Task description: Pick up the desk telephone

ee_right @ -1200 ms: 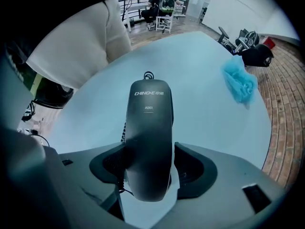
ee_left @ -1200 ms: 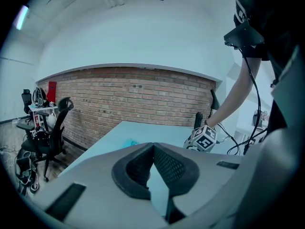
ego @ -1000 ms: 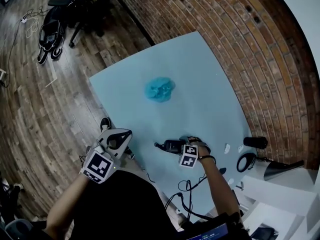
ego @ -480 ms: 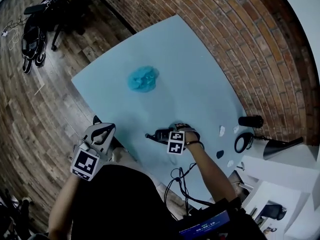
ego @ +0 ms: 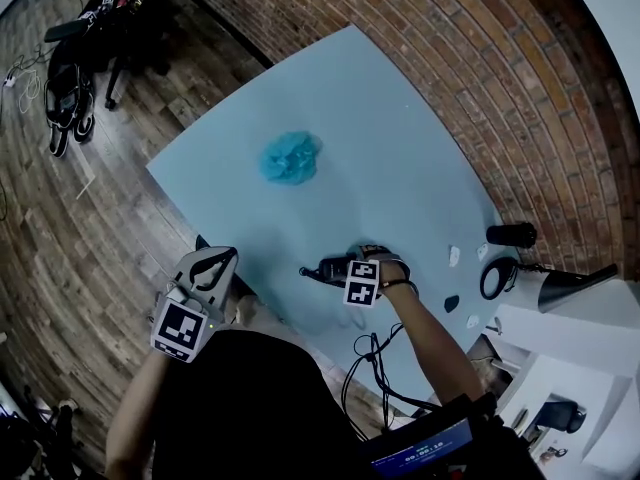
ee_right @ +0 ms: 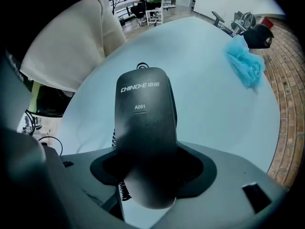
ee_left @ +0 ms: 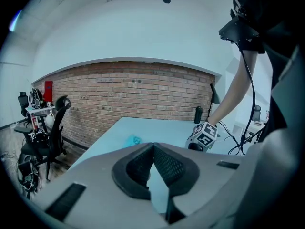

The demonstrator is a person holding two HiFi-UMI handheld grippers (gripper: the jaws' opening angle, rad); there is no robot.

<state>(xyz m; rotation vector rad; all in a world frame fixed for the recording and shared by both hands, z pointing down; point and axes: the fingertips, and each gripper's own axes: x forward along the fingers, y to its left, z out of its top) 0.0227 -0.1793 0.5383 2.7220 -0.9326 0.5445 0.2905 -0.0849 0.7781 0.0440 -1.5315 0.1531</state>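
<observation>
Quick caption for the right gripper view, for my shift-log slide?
Right gripper clamps the black CHINO-E telephone handset over the light-blue table; crumpled blue cloth beyond.

The desk telephone (ee_right: 145, 128) reads "CHINO-E" (then two characters, seemingly 中诺) and "A061".

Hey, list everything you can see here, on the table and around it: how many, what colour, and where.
table: one, light blue, against the brick wall
desk telephone: one, black, by the table's near edge
crumpled bundle: one, blue, mid-table
cylinder: one, black, lying at the table's right end
ring: one, black, just beside the cylinder
office chair: one, black, on the wooden floor left of the table
left gripper: one, grey, fingers together, nothing held, off the table's near-left edge
right gripper: one, grey, fingers closed on the desk telephone
</observation>
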